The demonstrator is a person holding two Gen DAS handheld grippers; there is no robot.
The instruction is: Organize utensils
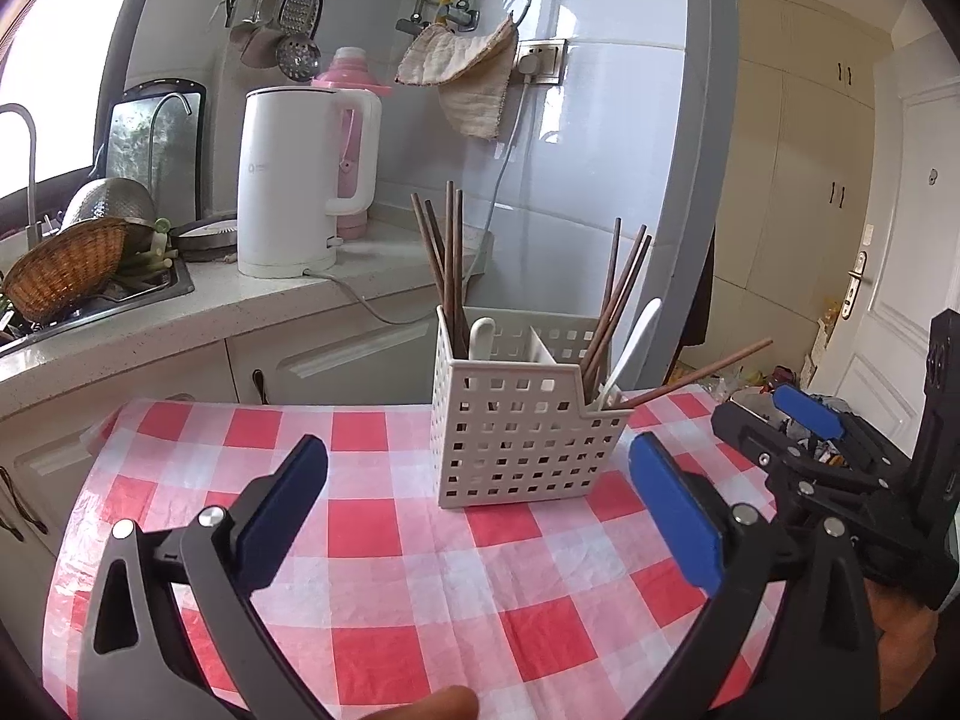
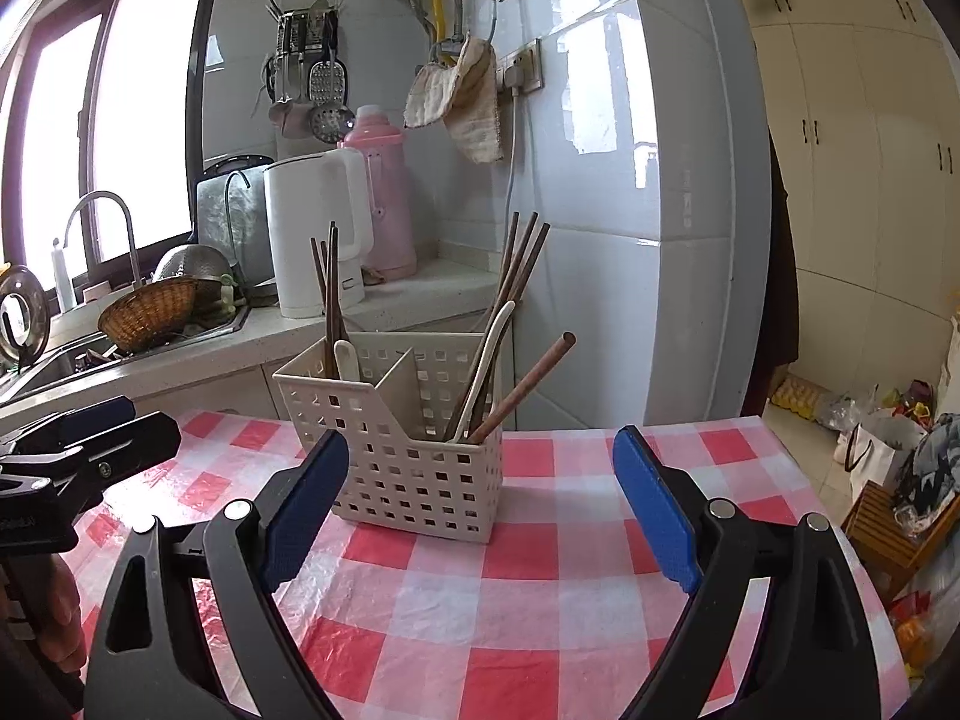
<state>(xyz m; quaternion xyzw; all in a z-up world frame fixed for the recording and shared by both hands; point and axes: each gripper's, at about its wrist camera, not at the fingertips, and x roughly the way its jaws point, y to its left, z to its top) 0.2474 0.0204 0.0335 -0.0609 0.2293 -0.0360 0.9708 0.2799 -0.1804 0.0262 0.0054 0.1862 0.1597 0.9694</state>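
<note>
White perforated utensil caddy (image 1: 528,420) stands on my red-checked tablecloth (image 1: 390,540), split by a divider. Its left compartment holds brown chopsticks (image 1: 447,264) and a white spoon (image 1: 482,336); its right one holds more chopsticks (image 2: 522,276) and another white spoon (image 2: 486,366). My left gripper (image 1: 480,504) and right gripper (image 2: 480,498) both hover spread wide, grasping nothing.

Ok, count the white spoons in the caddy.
2. One spoon stands in the left compartment of the caddy beside the chopsticks; the other spoon leans in the right compartment among chopsticks. More could be hidden below the rim.
</note>
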